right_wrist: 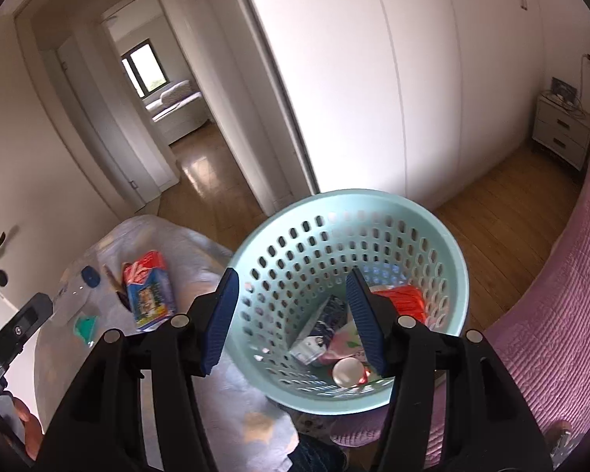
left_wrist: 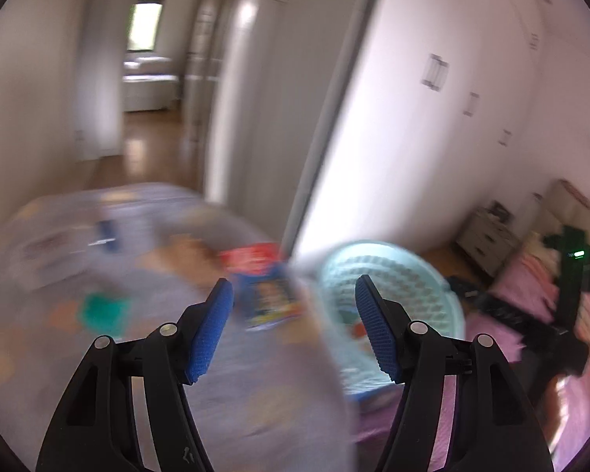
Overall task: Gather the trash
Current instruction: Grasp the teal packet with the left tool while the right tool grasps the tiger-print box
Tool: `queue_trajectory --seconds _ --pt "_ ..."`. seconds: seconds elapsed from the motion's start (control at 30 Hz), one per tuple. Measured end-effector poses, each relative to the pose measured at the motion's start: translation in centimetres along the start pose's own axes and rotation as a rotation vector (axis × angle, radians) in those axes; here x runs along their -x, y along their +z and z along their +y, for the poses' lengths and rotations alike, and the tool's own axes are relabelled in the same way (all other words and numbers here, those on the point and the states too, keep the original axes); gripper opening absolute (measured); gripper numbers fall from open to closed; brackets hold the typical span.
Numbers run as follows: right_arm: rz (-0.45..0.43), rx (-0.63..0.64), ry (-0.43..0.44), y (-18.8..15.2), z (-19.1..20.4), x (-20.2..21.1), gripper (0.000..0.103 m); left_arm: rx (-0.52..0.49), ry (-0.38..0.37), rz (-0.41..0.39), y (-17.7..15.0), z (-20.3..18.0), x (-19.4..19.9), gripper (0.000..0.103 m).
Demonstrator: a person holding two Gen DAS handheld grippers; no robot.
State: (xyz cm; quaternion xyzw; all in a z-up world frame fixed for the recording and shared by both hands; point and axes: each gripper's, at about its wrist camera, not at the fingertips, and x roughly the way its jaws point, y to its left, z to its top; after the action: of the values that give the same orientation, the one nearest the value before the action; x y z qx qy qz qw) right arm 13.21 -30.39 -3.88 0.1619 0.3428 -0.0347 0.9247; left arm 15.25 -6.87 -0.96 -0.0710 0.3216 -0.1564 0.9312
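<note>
A pale green perforated basket [right_wrist: 413, 220] stands at the edge of a grey patterned cloth [right_wrist: 200, 247]; it also shows blurred in the left wrist view [left_wrist: 405, 275]. Inside lie a red wrapper [right_wrist: 403, 299], a dark packet [right_wrist: 322, 326] and a round lid [right_wrist: 348, 371]. My right gripper [right_wrist: 293, 318] is open and empty above the basket. A red and blue snack packet [right_wrist: 149, 293] lies on the cloth, also in the left wrist view [left_wrist: 265, 291]. My left gripper [left_wrist: 293, 330] is open and empty, just in front of that packet. The left view is motion-blurred.
A green scrap [left_wrist: 104, 312] and a blue item [left_wrist: 106, 234] lie on the cloth. White wardrobe doors [right_wrist: 393, 78] stand behind. A pink bedspread [right_wrist: 562, 314] is at the right, a nightstand [right_wrist: 562, 133] beyond. An open doorway [right_wrist: 169, 110] leads to another room.
</note>
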Motion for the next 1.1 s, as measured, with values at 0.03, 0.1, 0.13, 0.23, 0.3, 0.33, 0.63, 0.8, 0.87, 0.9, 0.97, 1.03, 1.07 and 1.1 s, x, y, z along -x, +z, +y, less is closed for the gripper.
queue_trajectory --seconds 0.03,0.1,0.13,0.23,0.3,0.33,0.63,0.8,0.87,0.9,0.97,1.03,1.07,1.1 --pt "-0.001 0.016 0.01 -0.1 0.9 0.0 0.053 0.016 0.034 -0.013 -0.2 1.5 0.8 0.063" --pt "0.0 0.048 0.027 -0.2 2.7 -0.1 0.054 0.059 0.075 -0.027 -0.5 4.5 2.0 0.063" --pt "0.001 0.064 0.038 -0.2 3.6 -0.2 0.054 0.074 0.085 -0.028 -0.6 5.5 2.3 0.063" --pt "0.014 0.107 0.072 -0.5 6.1 -0.9 0.058 0.124 0.123 -0.025 -0.9 9.7 3.1 0.063" --pt "0.021 0.142 0.082 -0.8 7.9 -1.3 0.058 0.139 0.13 -0.015 -1.0 11.3 3.3 0.063" --pt "0.025 0.162 0.088 -1.0 8.9 -1.8 0.059 0.146 0.131 0.002 -1.2 12.5 3.0 0.063" --pt "0.066 0.277 0.101 -2.5 14.5 -5.6 0.064 0.14 0.083 0.136 -1.3 16.6 -1.8 0.077" --pt "0.077 0.312 0.068 -2.5 15.4 -7.4 0.069 0.11 0.126 0.18 -1.3 16.3 -5.3 0.079" --pt "0.087 0.322 0.062 -2.6 15.7 -8.2 0.07 0.082 0.172 0.181 -1.6 16.0 -6.4 0.079" --pt "0.091 0.325 0.057 -2.7 15.7 -8.5 0.071 0.076 0.192 0.183 -1.8 16.0 -6.7 0.078" --pt "0.099 0.327 0.055 -2.8 15.7 -9.0 0.074 0.074 0.23 0.19 -2.3 16.0 -7.4 0.076" --pt "0.112 0.327 0.057 -2.9 15.7 -9.7 0.074 0.082 0.229 0.186 -2.6 16.1 -7.8 0.072" --pt "0.118 0.329 0.056 -3.1 15.8 -10.0 0.075 0.072 0.238 0.174 -2.7 15.9 -7.7 0.069" --pt "0.124 0.331 0.055 -3.2 15.9 -10.4 0.075 0.065 0.242 0.174 -2.7 15.8 -7.6 0.064"
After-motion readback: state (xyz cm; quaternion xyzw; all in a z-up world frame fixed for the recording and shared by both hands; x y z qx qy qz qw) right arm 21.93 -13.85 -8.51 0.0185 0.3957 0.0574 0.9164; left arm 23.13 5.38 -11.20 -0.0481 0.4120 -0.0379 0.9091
